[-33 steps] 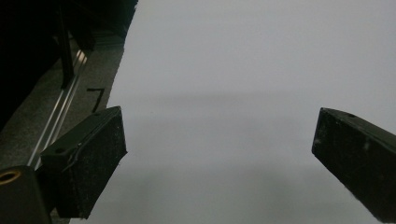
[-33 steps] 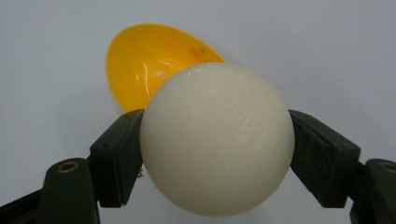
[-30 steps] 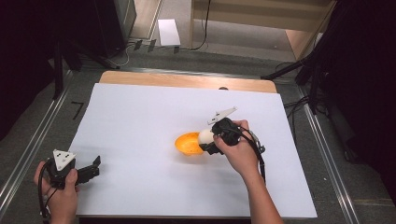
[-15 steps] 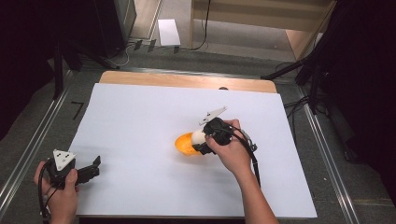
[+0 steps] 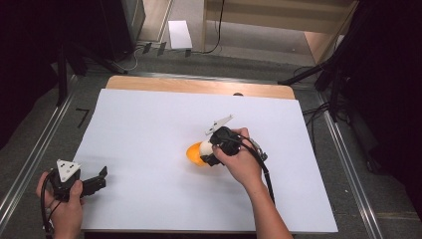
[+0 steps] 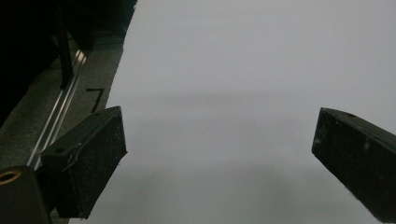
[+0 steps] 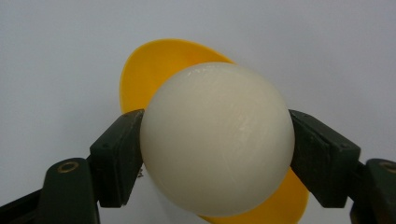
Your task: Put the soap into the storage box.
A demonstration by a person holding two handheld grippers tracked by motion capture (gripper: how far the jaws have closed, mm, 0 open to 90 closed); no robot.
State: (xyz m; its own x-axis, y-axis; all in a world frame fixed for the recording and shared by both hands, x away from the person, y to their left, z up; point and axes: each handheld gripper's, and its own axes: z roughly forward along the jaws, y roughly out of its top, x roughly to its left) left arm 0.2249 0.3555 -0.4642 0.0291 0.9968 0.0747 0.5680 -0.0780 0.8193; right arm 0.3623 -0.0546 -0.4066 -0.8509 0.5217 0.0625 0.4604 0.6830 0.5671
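With white ball (image 7: 217,140) clamped in right gripper (image 7: 217,154) over yellow bowl (image 5: 194,154) mid-tabletop, left gripper (image 6: 219,154) wide open, empty; drop-in pending.

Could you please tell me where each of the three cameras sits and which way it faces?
High view: above the person's side, facing forward and down on the white sheet-covered table; both forearms and hands show.
Left gripper view: on the left gripper, facing along its open jaws over bare sheet.
Right gripper view: on the right gripper, facing the cream-white ball it clamps, over the orange plastic bowl.
Shared: ball and bowl also appear from above.
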